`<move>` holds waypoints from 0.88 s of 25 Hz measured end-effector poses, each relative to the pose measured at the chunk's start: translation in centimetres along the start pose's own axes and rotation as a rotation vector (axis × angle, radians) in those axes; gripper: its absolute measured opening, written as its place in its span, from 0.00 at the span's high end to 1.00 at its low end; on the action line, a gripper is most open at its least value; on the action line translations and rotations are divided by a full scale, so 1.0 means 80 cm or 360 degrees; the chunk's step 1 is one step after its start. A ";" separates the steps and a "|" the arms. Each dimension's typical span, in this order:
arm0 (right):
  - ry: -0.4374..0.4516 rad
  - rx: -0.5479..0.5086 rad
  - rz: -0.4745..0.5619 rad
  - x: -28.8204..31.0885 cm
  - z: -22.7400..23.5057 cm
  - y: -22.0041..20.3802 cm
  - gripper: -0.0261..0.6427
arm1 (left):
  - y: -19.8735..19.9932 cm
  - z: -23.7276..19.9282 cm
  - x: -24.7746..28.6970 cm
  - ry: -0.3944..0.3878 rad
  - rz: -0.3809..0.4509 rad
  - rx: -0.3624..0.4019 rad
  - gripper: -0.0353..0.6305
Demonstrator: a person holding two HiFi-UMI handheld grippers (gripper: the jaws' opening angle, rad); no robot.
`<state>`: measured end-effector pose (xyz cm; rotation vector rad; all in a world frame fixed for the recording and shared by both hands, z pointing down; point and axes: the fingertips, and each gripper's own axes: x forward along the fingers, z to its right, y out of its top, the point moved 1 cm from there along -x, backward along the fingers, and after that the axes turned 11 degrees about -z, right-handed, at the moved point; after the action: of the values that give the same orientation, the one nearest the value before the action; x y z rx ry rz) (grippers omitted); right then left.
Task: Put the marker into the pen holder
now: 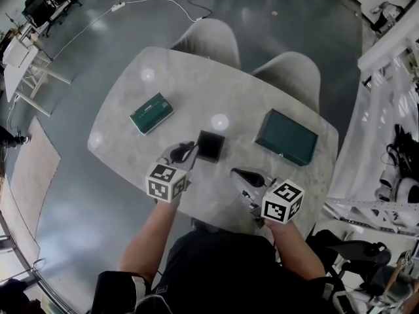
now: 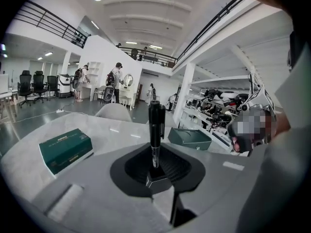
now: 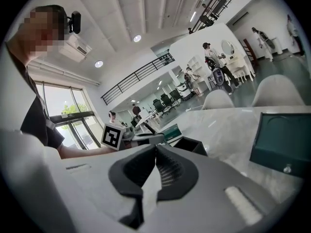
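Squarely between the fingers (image 2: 132, 166) of the left gripper (image 2: 154, 173), the upright marker (image 2: 156, 125).

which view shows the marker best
The left gripper view: the marker stands upright, clamped in the left gripper. The head view shows only a dark sliver of it; the right gripper view a thin distant stick.

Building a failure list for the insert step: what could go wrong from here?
The left gripper pinches the black marker only near one end; touching the pen holder rim could tilt or slip it.
The right gripper is shut and apart from the holder, so a nudge might slide it.
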<state>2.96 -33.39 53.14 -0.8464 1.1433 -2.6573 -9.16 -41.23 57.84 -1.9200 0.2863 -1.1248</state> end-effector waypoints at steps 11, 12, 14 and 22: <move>-0.0001 0.0005 -0.0027 0.000 0.005 -0.008 0.95 | -0.031 -0.001 0.030 0.0026 -0.0130 0.0149 0.86; 0.0000 0.0007 -0.0028 0.001 0.005 -0.008 0.95 | -0.034 -0.002 0.031 0.0033 -0.0151 0.0157 0.86; 0.0000 0.0009 -0.0031 0.000 0.005 -0.009 0.95 | -0.039 -0.001 0.034 0.0030 -0.0178 0.0167 0.86; 0.0003 0.0017 -0.0027 -0.004 -0.001 -0.016 0.95 | -0.050 0.001 0.038 0.0008 -0.0251 0.0191 0.86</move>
<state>3.36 -32.33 53.87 -0.8557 1.1263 -2.6762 -8.27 -40.53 62.72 -1.8585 0.0690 -1.2215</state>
